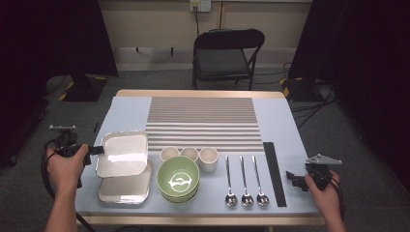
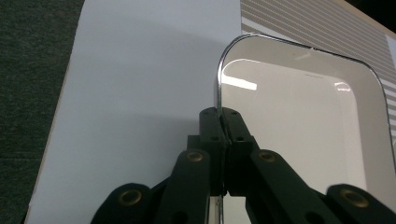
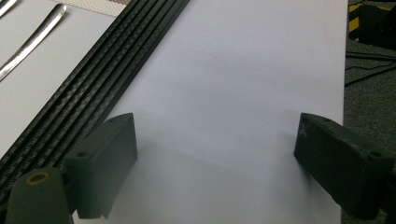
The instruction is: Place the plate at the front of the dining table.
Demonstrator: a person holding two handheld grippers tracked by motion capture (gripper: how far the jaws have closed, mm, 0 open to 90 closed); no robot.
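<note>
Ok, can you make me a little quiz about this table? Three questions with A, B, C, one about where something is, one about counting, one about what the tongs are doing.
1. Where is the green bowl?
A. Right of the spoons
B. Between the trays and the spoons
C. On the striped mat

2. How many spoons lie on the table?
A. Two
B. Three
C. Five

3. What are the left tongs doing?
A. Pinching the rim of the top tray
B. Standing wide open over bare table
C. Holding a cup

Answers:
1 B: in the high view the bowl sits with the stacked trays on one side and the spoons on the other.
2 B: three spoons lie side by side.
3 A: the left gripper view shows both jaws shut on the tray's metal edge.
</note>
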